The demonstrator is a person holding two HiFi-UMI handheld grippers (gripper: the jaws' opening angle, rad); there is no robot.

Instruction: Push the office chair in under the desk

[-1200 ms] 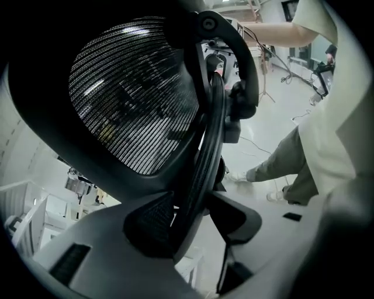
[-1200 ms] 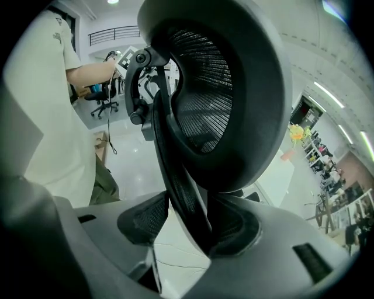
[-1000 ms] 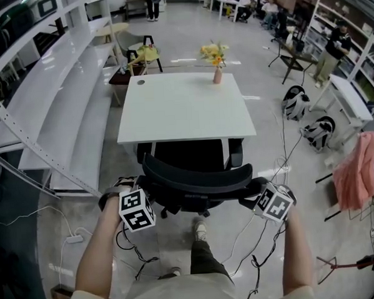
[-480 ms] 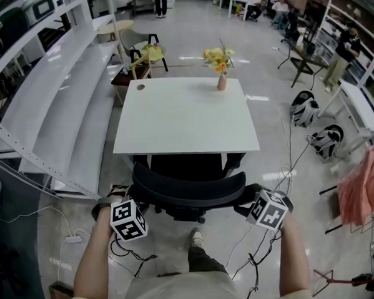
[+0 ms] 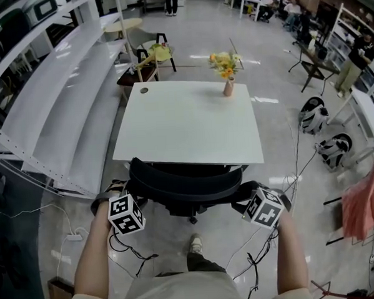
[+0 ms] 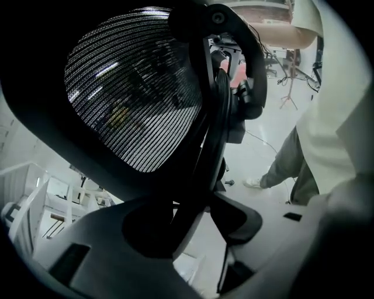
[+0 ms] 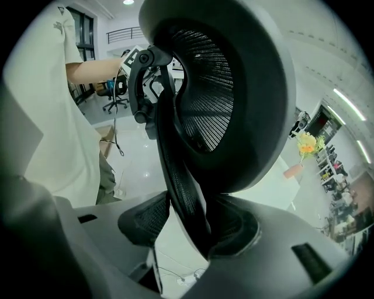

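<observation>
Two claws are pinching the office chair (image 5: 185, 180) by the opposite side edges of its backrest. The left claw (image 5: 125, 194) is clamping the left rim. The right claw (image 5: 246, 196), its jaws having just been closing a touch further, is squeezing the right rim. The seat is sitting largely under the white table (image 5: 192, 123), with the backrest just beside its near edge. By my judgement, both hands should be pressing evenly and straight, keeping the chair from swerving. The backrest is curving, with black mesh stretching inside a hard, smooth frame; the tabletop is showing flat and square.
</observation>
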